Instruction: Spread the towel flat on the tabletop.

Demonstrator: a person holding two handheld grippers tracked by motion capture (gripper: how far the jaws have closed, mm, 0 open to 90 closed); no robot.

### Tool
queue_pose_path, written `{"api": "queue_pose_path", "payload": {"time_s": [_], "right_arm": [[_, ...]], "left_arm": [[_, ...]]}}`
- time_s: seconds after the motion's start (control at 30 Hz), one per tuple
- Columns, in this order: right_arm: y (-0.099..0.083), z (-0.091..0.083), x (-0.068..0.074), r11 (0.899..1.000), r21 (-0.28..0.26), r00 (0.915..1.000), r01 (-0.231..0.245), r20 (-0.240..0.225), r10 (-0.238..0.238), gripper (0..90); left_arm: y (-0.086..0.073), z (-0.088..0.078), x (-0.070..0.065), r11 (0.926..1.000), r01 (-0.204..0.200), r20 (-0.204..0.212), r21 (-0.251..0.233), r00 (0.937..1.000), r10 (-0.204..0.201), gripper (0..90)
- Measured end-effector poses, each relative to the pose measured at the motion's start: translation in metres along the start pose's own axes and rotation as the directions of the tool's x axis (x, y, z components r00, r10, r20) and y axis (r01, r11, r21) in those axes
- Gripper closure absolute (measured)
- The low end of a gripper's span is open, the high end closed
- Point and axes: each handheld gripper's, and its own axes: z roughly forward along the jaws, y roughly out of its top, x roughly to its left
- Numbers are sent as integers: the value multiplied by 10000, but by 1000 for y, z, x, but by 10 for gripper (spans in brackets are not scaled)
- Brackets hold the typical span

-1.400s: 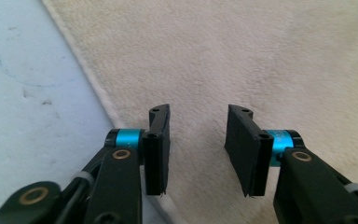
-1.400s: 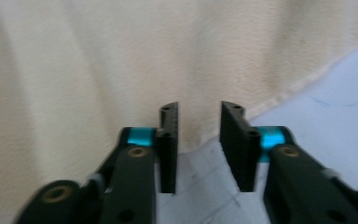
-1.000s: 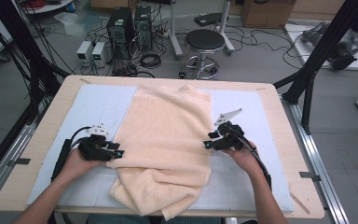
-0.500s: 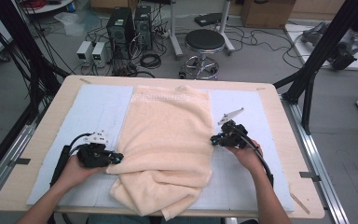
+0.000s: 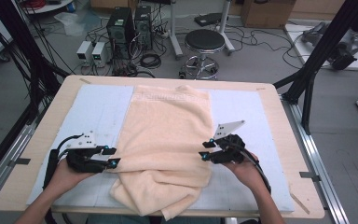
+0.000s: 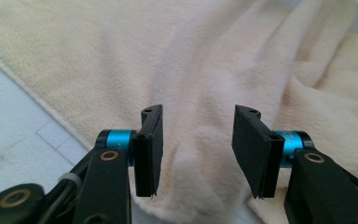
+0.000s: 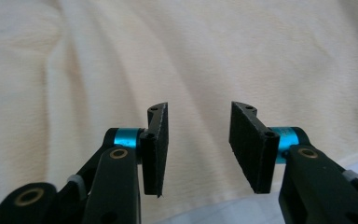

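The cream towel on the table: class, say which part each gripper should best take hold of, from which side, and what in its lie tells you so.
Probably the cream towel at its long side edges, near the bunched front fold. The left gripper comes from the left edge, the right gripper from the right. Both stand open beside those edges, nothing between the pads, and the edges lie thin on the white mat.

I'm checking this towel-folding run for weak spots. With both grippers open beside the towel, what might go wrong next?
1. The towel's near end lies bunched and hangs over the table edge, so a fold may come out crooked, or the cloth may slide off.
2. Both the left hand-held gripper and the right hand-held gripper have just been opening with nothing between the jaws; closing on thick folds could catch several layers, or only fluff.
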Motion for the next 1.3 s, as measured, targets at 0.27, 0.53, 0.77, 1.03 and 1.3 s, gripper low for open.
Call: {"api": "queue_pose_path", "payload": {"time_s": [0.27, 0.53, 0.77, 1.03, 1.3], "right_arm": [[-12, 13, 37, 9985, 350, 9963, 422, -769, -394, 421], [-7, 21, 34, 9901, 1226, 9955, 682, -733, -595, 820], [22, -1, 2, 9933, 1078, 9985, 420, 303, -455, 809], [14, 40, -54, 9814, 1712, 9920, -868, 1060, 692, 775], [13, 29, -58, 9919, 699, 9856, -1057, 1398, 952, 619]], "left_arm": [[-14, 6, -6, 9966, -365, 106, 740, 9993, 359, 504], [5, 18, 4, 9971, -231, -709, 728, 9971, 283, 859], [39, 34, 30, 9997, 22, -1602, 248, 9871, 18, 860], [46, 84, 72, 9893, 1288, -2604, 688, 9596, -1069, 791], [44, 58, 70, 9899, 1415, -2256, 77, 9647, -1361, 622]]}}
